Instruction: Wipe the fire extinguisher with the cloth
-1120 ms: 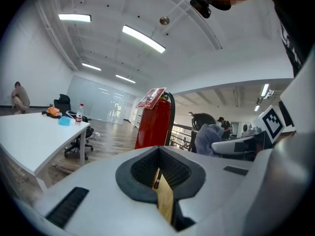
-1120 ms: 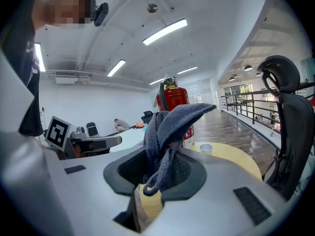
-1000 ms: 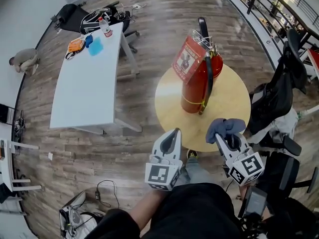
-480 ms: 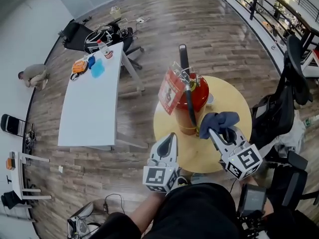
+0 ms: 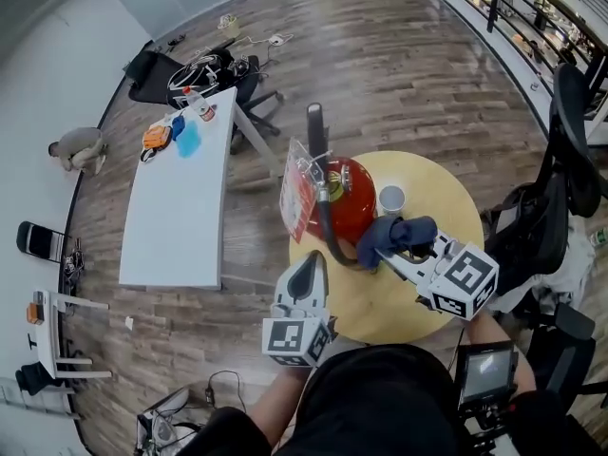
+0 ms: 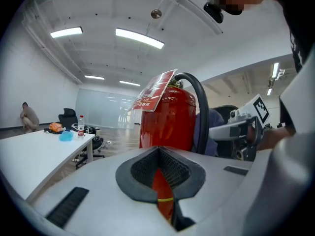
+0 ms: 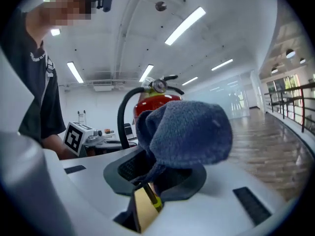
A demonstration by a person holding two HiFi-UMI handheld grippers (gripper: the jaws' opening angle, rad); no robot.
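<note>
A red fire extinguisher [image 5: 348, 205] stands upright on the round yellow table [image 5: 432, 297], with a black hose [image 5: 328, 237] and a hanging tag [image 5: 295, 200]. My right gripper [image 5: 396, 252] is shut on a dark blue cloth [image 5: 393, 236], which presses against the cylinder's right side. In the right gripper view the cloth [image 7: 189, 132] bulges over the jaws and hides most of the extinguisher [image 7: 158, 100]. My left gripper [image 5: 312, 266] is shut and holds nothing, just in front of the cylinder's base. The left gripper view looks up at the extinguisher [image 6: 167, 118], with the cloth [image 6: 214, 132] behind the hose.
A white cup [image 5: 390, 199] stands on the round table behind the cloth. A long white table [image 5: 180, 202] with small items at its far end is on the left. Office chairs [image 5: 532, 231] crowd the right. A person [image 5: 80, 147] crouches by the far left wall.
My right gripper has carried the cloth up and left from the table's near edge onto the extinguisher's side. My left gripper has closed in on the cylinder's base. The view has shifted.
</note>
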